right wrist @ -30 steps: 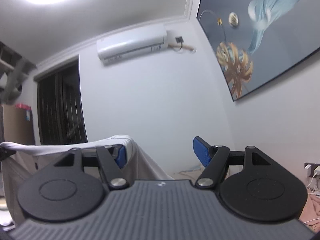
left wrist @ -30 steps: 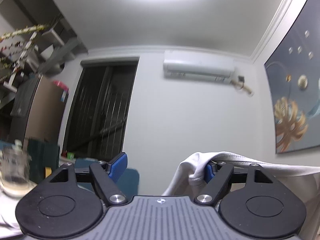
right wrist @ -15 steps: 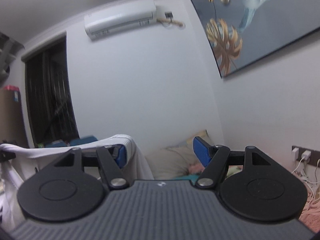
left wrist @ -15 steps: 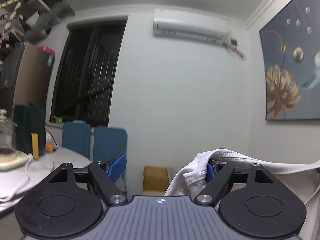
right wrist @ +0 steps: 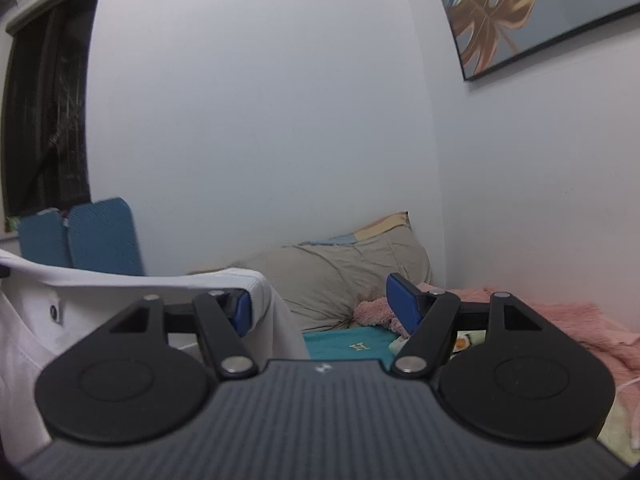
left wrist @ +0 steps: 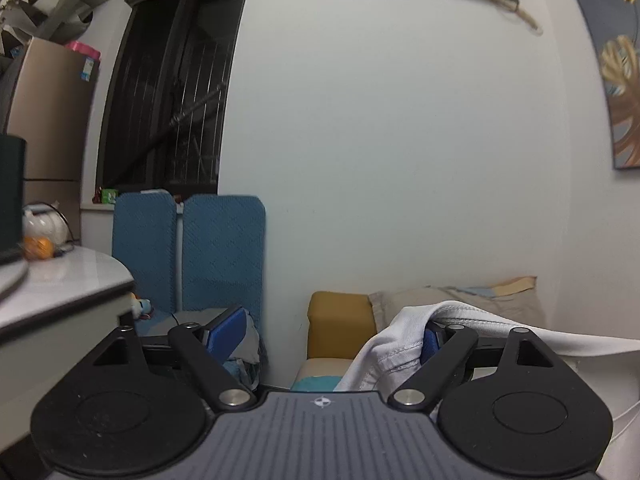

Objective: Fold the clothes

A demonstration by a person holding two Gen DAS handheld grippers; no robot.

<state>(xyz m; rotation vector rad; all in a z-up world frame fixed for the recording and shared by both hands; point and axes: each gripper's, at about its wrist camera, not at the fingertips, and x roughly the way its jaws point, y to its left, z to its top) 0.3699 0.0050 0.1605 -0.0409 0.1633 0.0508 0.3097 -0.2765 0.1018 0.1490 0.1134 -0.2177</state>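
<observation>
We hold white garment (left wrist: 404, 344) stretched in air between tools, draped over one finger of each. Left tool (left wrist: 332, 330) jaws opening, right tool (right wrist: 318, 304) spread, neither clenched. Step: carrying garment toward bed (right wrist: 344, 346). Next: lay flat, smooth.

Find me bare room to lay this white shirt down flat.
Best: the teal sheet, between the beige pillow behind and the pink blanket on the right. Also the white tabletop, bare in front of the orange and kettle. Crowded: right of the sheet, blanket heaped; the white shirt hides the left.
</observation>
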